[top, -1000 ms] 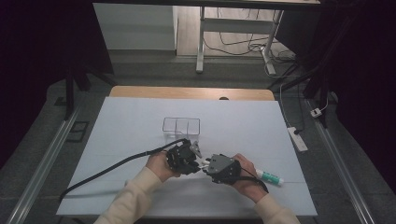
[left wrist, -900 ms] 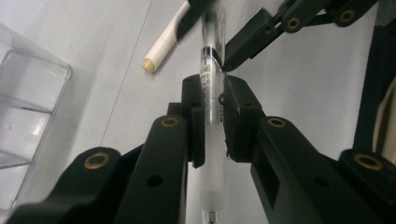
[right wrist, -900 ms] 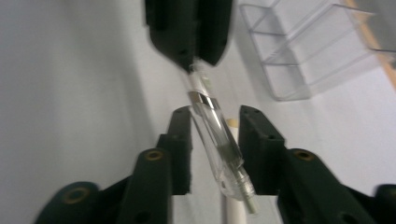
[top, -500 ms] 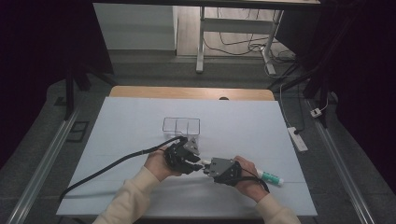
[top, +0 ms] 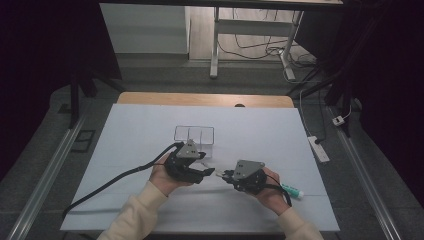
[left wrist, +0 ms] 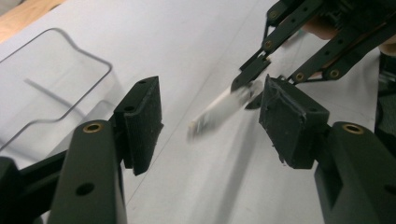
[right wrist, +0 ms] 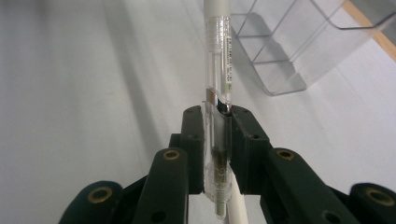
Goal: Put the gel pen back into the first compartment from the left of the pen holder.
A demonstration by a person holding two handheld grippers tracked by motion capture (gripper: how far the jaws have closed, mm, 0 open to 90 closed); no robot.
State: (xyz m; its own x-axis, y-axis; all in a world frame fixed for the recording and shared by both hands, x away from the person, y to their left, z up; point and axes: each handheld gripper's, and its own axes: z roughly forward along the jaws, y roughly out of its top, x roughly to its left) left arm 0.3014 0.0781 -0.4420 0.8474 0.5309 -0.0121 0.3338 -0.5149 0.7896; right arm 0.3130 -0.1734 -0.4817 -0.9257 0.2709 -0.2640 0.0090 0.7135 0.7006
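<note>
The pen (right wrist: 218, 102) — a clear plastic barrel, light, stiff and slick — sits clamped at mid-barrel in the right gripper (right wrist: 217, 140) above the desk (top: 280, 135). The left gripper (left wrist: 210, 121) has just been opening, its pads clear of the tip. The barrel label is too small to read.
</note>
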